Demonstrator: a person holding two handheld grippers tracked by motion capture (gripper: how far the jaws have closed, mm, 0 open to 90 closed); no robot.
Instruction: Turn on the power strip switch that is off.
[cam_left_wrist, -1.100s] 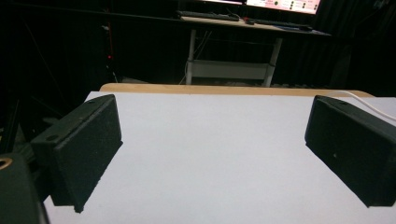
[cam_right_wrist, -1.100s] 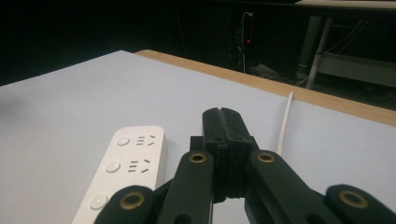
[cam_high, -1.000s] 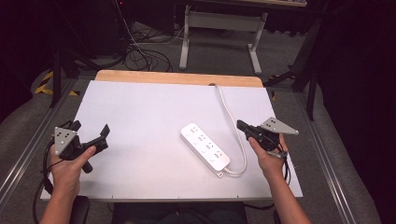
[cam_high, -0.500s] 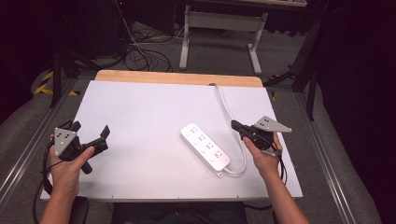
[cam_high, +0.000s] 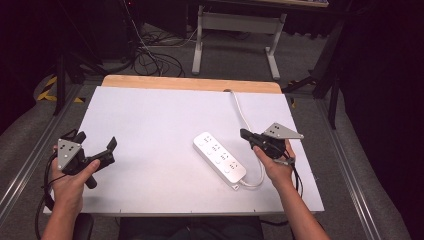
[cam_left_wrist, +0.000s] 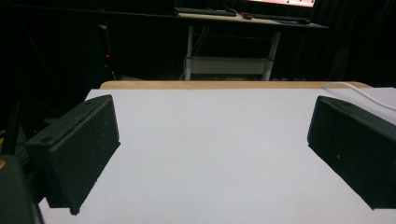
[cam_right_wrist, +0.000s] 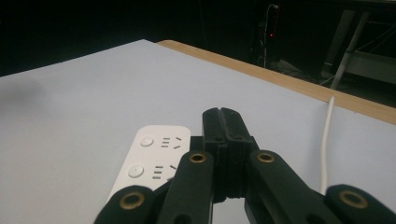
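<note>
Since the earlier frame, the right gripper (cam_high: 244, 133) had edged a little leftward toward the white power strip (cam_high: 219, 159), while the left gripper (cam_high: 95, 146) had kept its place near the table's left edge. The right gripper's jaws were pressed together with nothing between them, and in the right gripper view the clenched tips (cam_right_wrist: 221, 116) hung just above the strip's near end (cam_right_wrist: 152, 156). The left gripper's jaws stood wide apart and empty over the bare white table (cam_left_wrist: 210, 154).

The power strip lay flat, right of the table's centre, just beside the right gripper. Its long axis ran diagonally, from the far left down to the near right. Its cord (cam_high: 243, 114) left the near-right end, looped around beside the person's right hand (cam_high: 274, 165), and ran off toward the far wooden edge.

Judging by the closed tips, the step seemed to be pressing one of the strip's round switches. To do it well, the tips would best come straight down on the button, so the strip would not skid or turn.
</note>
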